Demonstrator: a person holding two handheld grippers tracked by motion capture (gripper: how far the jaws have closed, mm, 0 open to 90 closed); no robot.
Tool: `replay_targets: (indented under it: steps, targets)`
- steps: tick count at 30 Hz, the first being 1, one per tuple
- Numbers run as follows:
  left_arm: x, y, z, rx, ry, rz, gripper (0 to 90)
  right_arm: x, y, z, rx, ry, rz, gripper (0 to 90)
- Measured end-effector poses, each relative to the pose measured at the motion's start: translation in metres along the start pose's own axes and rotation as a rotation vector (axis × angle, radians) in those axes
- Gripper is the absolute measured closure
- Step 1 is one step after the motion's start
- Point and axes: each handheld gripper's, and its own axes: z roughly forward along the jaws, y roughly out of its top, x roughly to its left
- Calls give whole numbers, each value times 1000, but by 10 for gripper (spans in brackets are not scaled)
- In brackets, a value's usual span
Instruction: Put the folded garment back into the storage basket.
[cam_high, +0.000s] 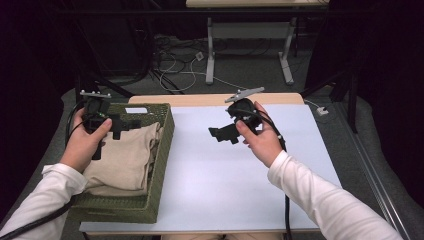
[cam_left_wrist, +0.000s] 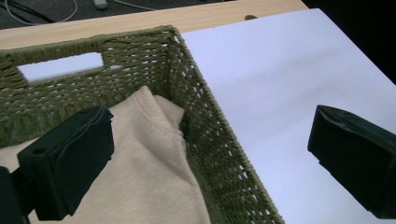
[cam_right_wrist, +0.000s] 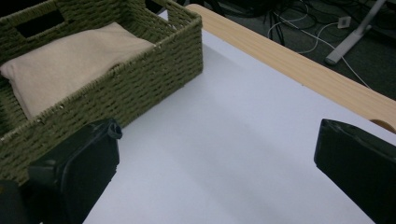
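Left claw: the left claw (cam_high: 121, 125) hangs over the green woven basket (cam_high: 161, 150), jaws spread wide, nothing between them.
Left claw close-up: in the left gripper view one jaw sits above the beige folded garment (cam_left_wrist: 149, 177), the other out over the white desk (cam_left_wrist: 280, 84), with the basket's side wall between them.
Right claw: the right claw (cam_high: 222, 134) is up over the desk's middle, well apart from the basket, jaws released and empty.
Garment: folded, lying inside the basket (cam_right_wrist: 154, 70), its beige cloth (cam_right_wrist: 70, 60) below the rim.
Basket: at the desk's left edge, cut-out handle in its far wall.
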Motion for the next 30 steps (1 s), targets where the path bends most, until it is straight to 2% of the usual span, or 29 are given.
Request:
replay_targets:
  steps: [5, 7, 11, 15, 21, 27, 30]
  targets:
    - [-13, 0, 5, -10, -7, 13, 4, -13, -13, -12, 8, -12, 11, 0]
    - [-18, 0, 6, -14, -14, 31, 3, -18, -17, -17, 5, -17, 19, 0]
    - [-29, -4, 11, -16, -25, 38, 3, -26, -25, -26, -10, -21, 49, 4]
    - [-39, -7, 16, -12, -28, 63, 3, -32, -34, -36, -17, -28, 71, 21]
    - [-54, -9, 22, -28, -69, 80, 3, -39, -48, -47, -17, -48, 71, 21]
    - [-67, -18, 31, -26, -106, 111, 3, -45, -63, -57, -28, -66, 89, 21]
    - [-73, -22, 35, -34, -123, 113, 3, -48, -71, -61, -30, -74, 93, 21]
